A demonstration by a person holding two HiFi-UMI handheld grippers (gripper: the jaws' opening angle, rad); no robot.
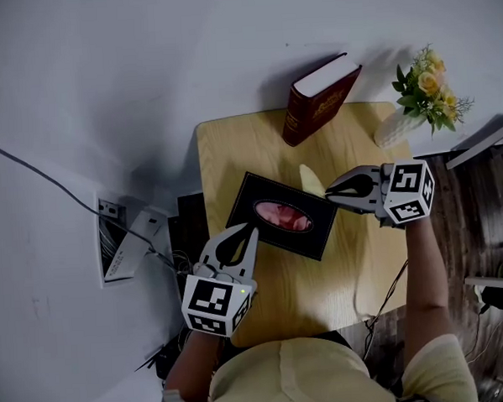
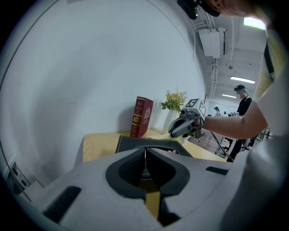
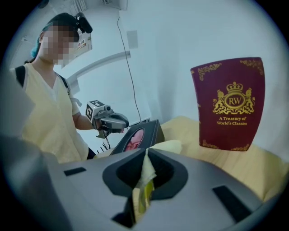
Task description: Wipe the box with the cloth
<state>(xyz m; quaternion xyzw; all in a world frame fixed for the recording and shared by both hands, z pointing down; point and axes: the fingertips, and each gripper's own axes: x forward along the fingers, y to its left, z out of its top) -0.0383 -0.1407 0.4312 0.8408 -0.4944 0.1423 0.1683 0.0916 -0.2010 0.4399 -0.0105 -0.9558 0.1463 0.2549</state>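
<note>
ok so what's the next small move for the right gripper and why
Probably ease the right gripper leftward in the head view so the cloth lands on the box top. The cloth is pinched in its jaws but lies just off the box's right edge; the shut left gripper sits at the opposite corner.

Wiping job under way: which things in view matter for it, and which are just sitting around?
In the job: black box; yellow cloth, pinched in the right claw; left claw, shut, at the box's edge.
Just lying about: red book, standing upright; vase of flowers.
</note>
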